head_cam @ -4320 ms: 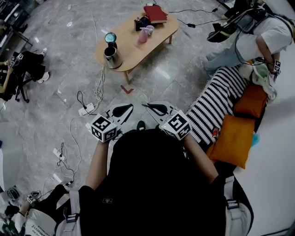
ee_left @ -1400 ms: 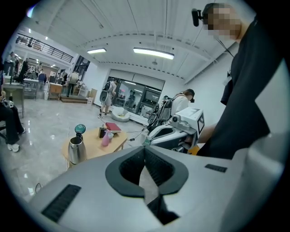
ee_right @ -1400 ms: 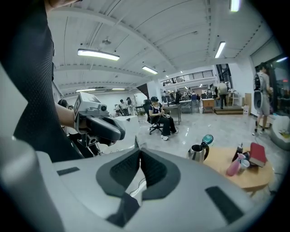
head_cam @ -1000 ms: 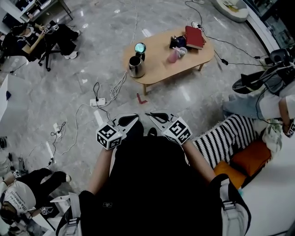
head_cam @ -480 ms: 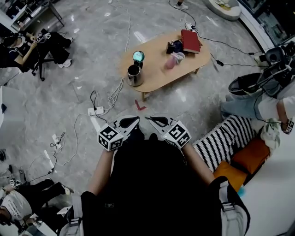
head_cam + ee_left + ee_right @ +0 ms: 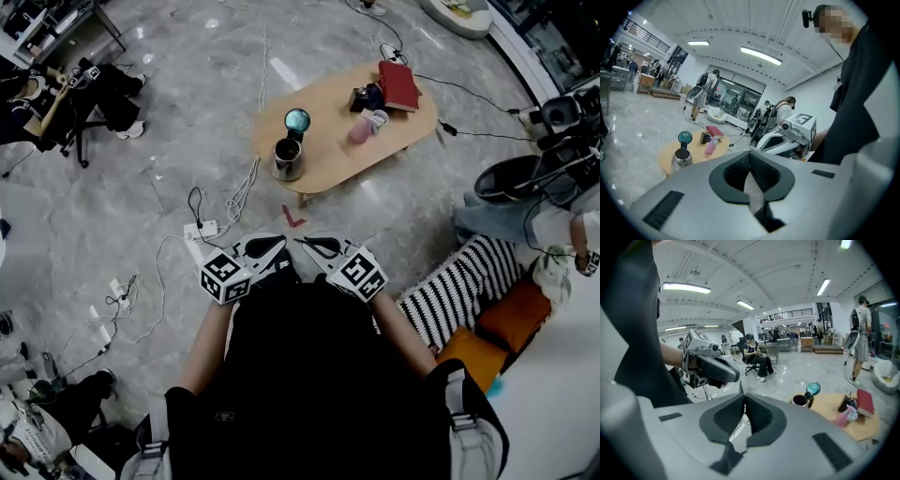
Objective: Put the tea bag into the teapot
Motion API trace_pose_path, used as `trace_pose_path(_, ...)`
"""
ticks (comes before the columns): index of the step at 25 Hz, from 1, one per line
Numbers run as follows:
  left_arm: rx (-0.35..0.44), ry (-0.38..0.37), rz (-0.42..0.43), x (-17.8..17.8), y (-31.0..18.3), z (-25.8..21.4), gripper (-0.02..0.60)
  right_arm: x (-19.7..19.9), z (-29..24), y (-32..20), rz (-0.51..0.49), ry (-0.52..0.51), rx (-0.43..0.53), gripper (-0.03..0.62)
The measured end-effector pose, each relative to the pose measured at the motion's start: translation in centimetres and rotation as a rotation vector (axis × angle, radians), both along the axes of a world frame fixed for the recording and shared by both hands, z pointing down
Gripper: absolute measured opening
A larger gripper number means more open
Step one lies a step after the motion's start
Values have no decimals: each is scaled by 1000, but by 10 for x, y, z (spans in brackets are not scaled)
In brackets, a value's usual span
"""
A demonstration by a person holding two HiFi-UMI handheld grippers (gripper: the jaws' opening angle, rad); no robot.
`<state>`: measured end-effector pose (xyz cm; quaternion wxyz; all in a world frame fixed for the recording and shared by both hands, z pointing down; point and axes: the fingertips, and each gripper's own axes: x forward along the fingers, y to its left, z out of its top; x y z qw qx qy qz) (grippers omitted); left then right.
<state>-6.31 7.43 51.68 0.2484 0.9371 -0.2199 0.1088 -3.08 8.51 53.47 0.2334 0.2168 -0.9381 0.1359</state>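
A steel teapot (image 6: 287, 160) stands on the near left end of a low oval wooden table (image 6: 328, 159), its teal lid (image 6: 297, 120) flipped open. A pink cup (image 6: 360, 129), a dark holder (image 6: 364, 96) and a red book (image 6: 398, 84) sit further along the table. I can make out no tea bag. My left gripper (image 6: 279, 238) and right gripper (image 6: 300, 241) are held close to my body, far short of the table, both shut with nothing between them. The left gripper view shows the teapot (image 6: 681, 160) beyond the left gripper (image 6: 750, 152); the right gripper view shows the teapot (image 6: 801, 401) beyond the right gripper (image 6: 742, 392).
Cables and a power strip (image 6: 202, 228) lie on the grey floor between me and the table, near a red mark (image 6: 293, 220). A striped sofa (image 6: 459, 286) with orange cushions (image 6: 506, 314) is at my right. A seated person (image 6: 37, 84) is at the far left.
The table and teapot have shifted a little down and right in the head view since half a second ago. Both grippers stay shut, side by side in front of me.
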Motion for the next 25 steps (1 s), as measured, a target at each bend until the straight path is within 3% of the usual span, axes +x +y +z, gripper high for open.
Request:
trace_pose_path(11,-42,-4,33,-44,-26,8,9,-37,9,-23,28,18,-20,15)
trace_pose_path(19,-63,-14,27,-41,-44,17,9,-41,14,-46,4,20,-35,15)
trace_pose_path(25,-70,-7,-30,-37,-58,16,9,-38,20,-58,-54,10,-47,15)
